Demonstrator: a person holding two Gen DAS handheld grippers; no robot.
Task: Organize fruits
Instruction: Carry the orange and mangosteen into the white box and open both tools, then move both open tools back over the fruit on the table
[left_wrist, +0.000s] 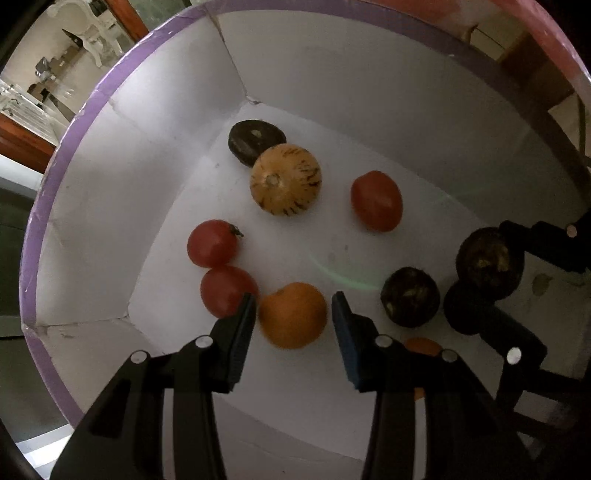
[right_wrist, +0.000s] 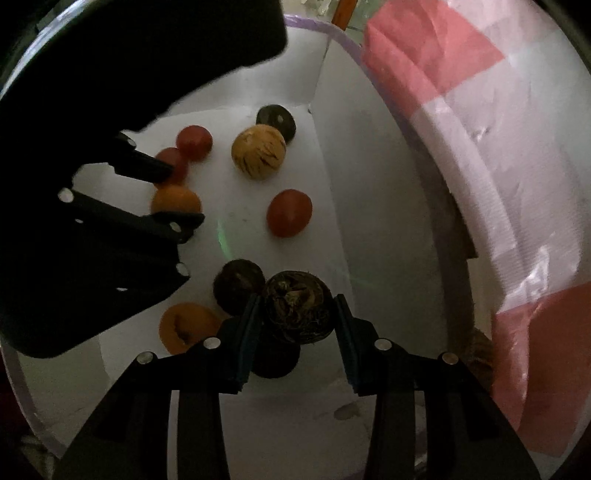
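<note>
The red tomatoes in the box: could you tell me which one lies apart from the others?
The red tomato on the right, beside the striped yellow fruit. The other two tomatoes touch each other near the left wall of the box.

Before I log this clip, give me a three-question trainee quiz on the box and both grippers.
1. True or false: the left gripper has its jaws clamped on the orange fruit.
2. Which fruit sits between the right gripper's fingers? A) striped yellow fruit B) dark fruit C) lone tomato
3. Fill in: all the fruit lies inside a white box with a ____ rim.

Key:
1. False: the jaws stand apart on either side, with a gap showing beside the fruit.
2. B
3. purple
</note>
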